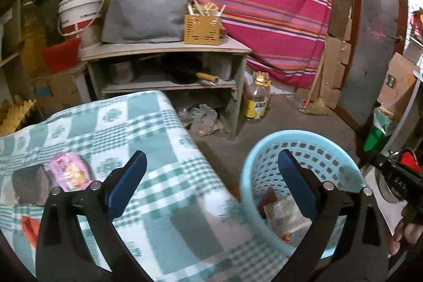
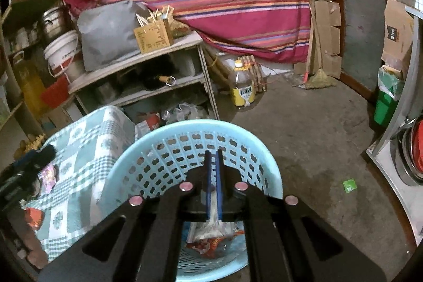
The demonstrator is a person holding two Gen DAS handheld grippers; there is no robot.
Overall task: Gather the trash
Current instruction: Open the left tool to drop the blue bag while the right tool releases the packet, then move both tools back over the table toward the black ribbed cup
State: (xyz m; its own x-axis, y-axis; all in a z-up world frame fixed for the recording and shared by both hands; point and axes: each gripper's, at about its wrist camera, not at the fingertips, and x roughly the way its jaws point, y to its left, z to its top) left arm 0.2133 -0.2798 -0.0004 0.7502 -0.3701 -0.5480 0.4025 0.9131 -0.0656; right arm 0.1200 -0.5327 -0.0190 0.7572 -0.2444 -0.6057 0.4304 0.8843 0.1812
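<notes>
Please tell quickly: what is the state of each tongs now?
Left tongs: open wide, holding nothing.
Right tongs: almost closed over the blue basket, nothing visible between them.

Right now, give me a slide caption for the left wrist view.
Open left gripper between checked cloth with pink wrapper and blue basket holding trash.

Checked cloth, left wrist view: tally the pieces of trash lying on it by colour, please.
Pink wrapper: 1
Dark brown square piece: 1
Red wrapper, at the cloth's near edge: 1
Total: 3
</notes>
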